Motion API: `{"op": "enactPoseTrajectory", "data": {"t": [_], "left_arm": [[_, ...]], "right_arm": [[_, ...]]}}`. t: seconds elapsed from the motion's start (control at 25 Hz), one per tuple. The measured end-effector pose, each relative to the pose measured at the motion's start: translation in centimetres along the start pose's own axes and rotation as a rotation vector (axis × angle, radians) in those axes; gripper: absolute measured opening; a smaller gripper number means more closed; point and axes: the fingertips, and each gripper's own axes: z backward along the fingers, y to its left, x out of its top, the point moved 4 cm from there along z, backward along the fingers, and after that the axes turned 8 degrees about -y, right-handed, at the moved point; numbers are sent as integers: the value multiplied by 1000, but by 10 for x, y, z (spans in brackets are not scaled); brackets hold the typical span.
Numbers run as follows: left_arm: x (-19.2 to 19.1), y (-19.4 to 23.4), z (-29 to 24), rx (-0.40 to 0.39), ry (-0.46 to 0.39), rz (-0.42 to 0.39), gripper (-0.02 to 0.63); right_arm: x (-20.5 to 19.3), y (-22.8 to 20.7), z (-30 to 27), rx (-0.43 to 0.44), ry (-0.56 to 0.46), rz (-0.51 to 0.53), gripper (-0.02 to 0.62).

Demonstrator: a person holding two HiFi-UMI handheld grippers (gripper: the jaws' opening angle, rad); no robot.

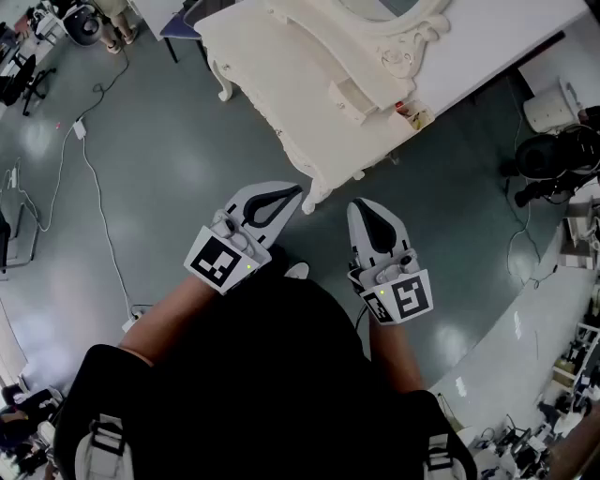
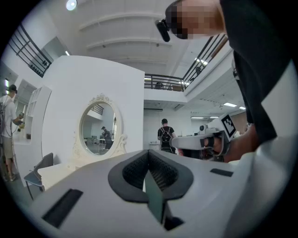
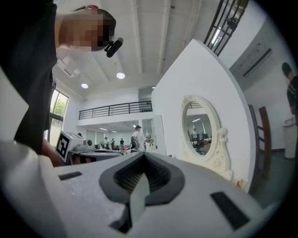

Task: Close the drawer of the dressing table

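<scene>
The cream dressing table (image 1: 281, 66) stands on the floor ahead of me, at the top of the head view. One drawer (image 1: 349, 101) juts out of its front, open. Its oval mirror (image 2: 98, 128) shows in the left gripper view, and the mirror (image 3: 200, 128) shows again in the right gripper view. My left gripper (image 1: 296, 194) is shut and empty, held level short of the table's near leg (image 1: 314, 199). Beside it my right gripper (image 1: 360, 207) is also shut with nothing in it. Both are well short of the drawer. The left gripper's tips (image 2: 149, 152) and the right gripper's tips (image 3: 143, 155) meet.
A white panel (image 1: 506, 37) stands behind the table. Cables (image 1: 94, 187) trail over the grey floor at left, with a chair (image 1: 183, 28) at the back. A white appliance (image 1: 553, 105) and black equipment (image 1: 553, 159) sit at right. Several people stand far off.
</scene>
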Motion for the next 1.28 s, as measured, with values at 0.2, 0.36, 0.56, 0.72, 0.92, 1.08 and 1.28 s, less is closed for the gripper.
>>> {"op": "enactPoseTrajectory", "data": {"t": [0.2,0.36,0.56,0.72,0.92,1.08,1.28], "left_arm": [[4,-13,13,19,2,-2,-6],[6,-21,17,13,1,-23,-6],[11,-34,19,-1,10,-31,-6],[14,-35,21,-8,19,-39,-6],[12,-14,13,-43,24,-29,-6],[11,13,8,-96,28,-13,-6],[12,51,8,-176,28,3,-6]], "right_arm": [[2,10,16,8,8,-4,2],[2,12,24,5,1,3,2],[3,22,36,17,-26,-58,2],[-3,21,34,-9,4,-79,2],[-3,13,14,-34,22,-38,2],[-7,10,-11,-82,39,-18,2],[-16,21,-47,-145,53,-21,2]]}}
